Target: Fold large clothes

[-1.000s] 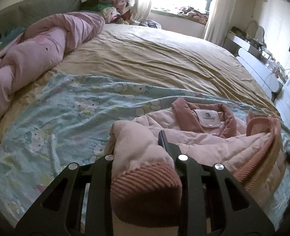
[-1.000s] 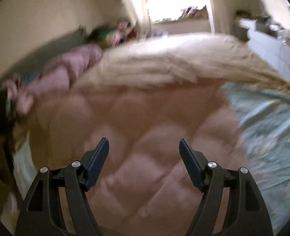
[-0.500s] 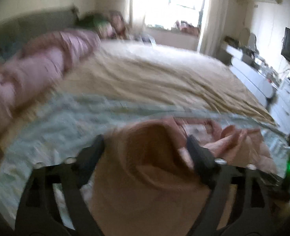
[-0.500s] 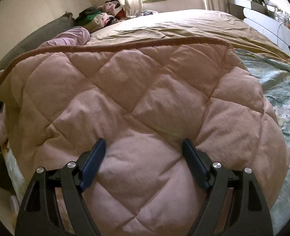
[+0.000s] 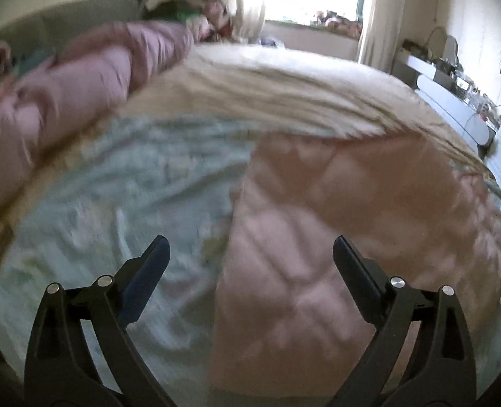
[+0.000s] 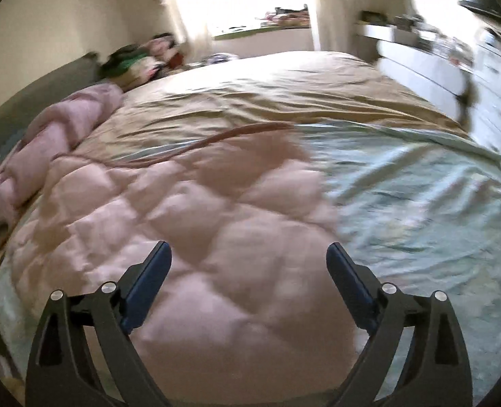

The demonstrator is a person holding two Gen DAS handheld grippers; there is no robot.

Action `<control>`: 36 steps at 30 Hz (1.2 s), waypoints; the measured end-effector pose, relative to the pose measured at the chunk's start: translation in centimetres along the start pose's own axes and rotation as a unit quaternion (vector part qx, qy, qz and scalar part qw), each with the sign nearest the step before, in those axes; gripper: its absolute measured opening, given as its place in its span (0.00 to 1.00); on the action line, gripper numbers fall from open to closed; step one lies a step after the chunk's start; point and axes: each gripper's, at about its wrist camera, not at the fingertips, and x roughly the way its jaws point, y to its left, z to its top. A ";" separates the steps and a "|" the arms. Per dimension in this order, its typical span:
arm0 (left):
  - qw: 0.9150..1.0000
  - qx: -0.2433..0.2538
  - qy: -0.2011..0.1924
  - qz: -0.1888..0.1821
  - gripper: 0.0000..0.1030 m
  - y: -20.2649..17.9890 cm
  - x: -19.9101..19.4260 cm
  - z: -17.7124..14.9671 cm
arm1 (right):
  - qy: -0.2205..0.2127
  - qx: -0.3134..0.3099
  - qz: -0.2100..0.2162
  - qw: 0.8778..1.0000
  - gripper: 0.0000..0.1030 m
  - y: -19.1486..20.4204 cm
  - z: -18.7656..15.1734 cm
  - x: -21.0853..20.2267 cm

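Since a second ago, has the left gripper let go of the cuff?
Yes. The left gripper was shut on the ribbed cuff; now its jaws stand open with nothing between them, and the pink jacket lies flat on the blue sheet.

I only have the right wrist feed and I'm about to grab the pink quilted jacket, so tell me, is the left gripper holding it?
Observer: No. The left gripper is open, with nothing clamped between its fingers.
Operator: Where does it sit relative to the jacket?
Observer: It looks down on the pink jacket's left edge. That edge runs up between the fingers, and the blue printed sheet lies below the left finger.
Operator: Any sleeve sticking out on that side?
Observer: None shows in the left wrist view. The edge looks fairly straight, though the picture is blurred.
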 end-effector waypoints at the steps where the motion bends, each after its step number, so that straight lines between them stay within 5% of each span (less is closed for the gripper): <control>1: 1.000 -0.001 0.006 -0.007 0.87 0.2 0.5 -0.8 | 0.002 0.009 -0.005 1.000 0.89 -1.1 -0.1 -0.1; 7: 0.997 -0.017 0.038 -0.072 0.84 0.6 2.5 -3.7 | 0.042 0.043 0.006 0.998 0.84 -4.3 -1.8 1.9; 12: 0.998 0.016 0.041 -0.053 0.26 -1.8 2.3 -4.1 | 0.045 0.052 0.037 0.997 0.40 -4.0 -3.0 2.7; 15: 0.999 0.040 0.014 -0.025 0.15 -2.8 1.2 -3.1 | 0.025 0.025 0.022 0.999 0.25 -2.4 -2.3 2.0; 24: 1.000 0.016 0.011 0.004 0.14 -1.7 2.7 2.9 | -0.023 0.027 -0.011 0.999 0.21 0.3 5.3 3.1; 36: 0.997 0.043 0.047 0.038 0.15 -2.9 8.1 2.6 | 0.048 0.081 -0.047 0.994 0.22 -1.4 3.9 11.2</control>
